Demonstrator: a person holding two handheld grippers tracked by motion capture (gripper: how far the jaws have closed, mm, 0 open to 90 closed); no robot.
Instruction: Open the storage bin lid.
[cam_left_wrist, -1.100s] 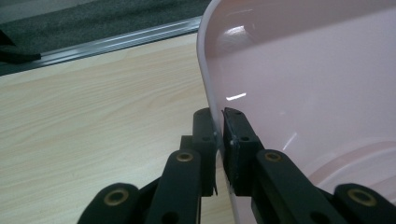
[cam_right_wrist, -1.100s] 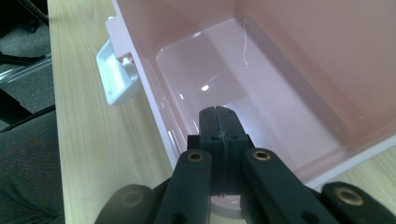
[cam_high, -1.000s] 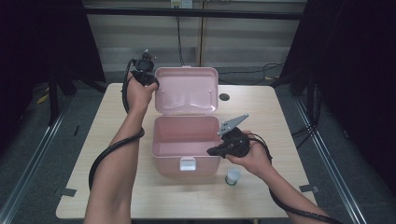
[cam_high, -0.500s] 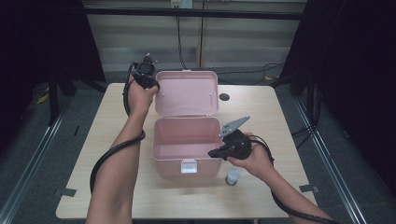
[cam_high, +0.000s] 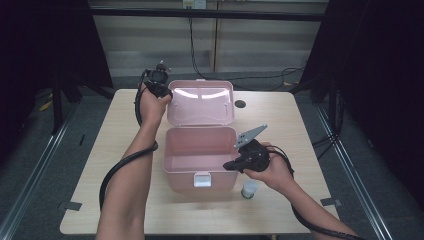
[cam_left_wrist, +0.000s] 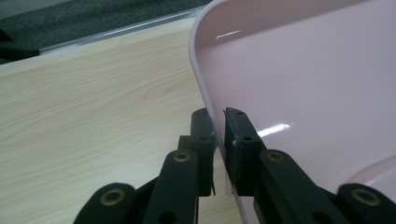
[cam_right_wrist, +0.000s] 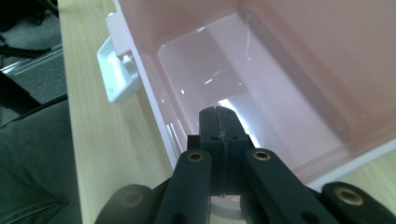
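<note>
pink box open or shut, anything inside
Open. The lid is swung back, its edge pinched in the left gripper; the pink box shows a bare, empty inside.

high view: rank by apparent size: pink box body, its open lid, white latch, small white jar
1. box body
2. lid, close to the body; it sits farther back, so unsure
3. jar and latch look alike
</note>
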